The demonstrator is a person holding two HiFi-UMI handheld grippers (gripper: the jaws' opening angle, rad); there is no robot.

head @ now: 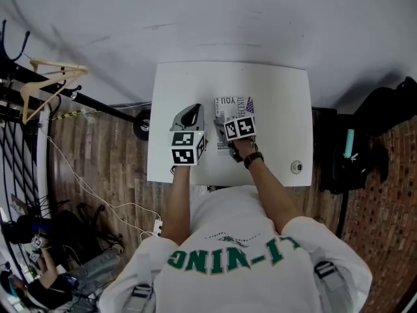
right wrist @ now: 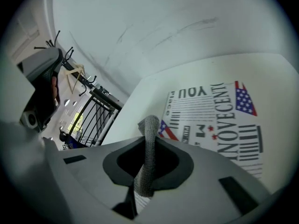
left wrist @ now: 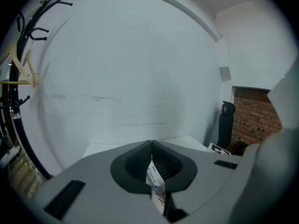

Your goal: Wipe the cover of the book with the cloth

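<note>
The book (head: 233, 107) lies flat and face up about the middle of the white table (head: 280, 96), well in from every edge; its cover, printed in black lines with a small flag, is wholly bare to the right gripper view, so there is room to sweep across it. The right gripper (head: 225, 124) sits over the book's near left part, jaws clamped on a strip of grey knitted cloth (right wrist: 148, 148); the strip stands out past the jaw tips, probably so that fabric and not plastic meets the cover. The left gripper (head: 189, 115) rests just beside the book's left edge, its jaws pinched on a thin printed slip (left wrist: 156, 181), white with red and blue; whether that is part of the book I cannot tell. I judge it waits there to steady the book while the right one wipes; wiping looks about to start.
</note>
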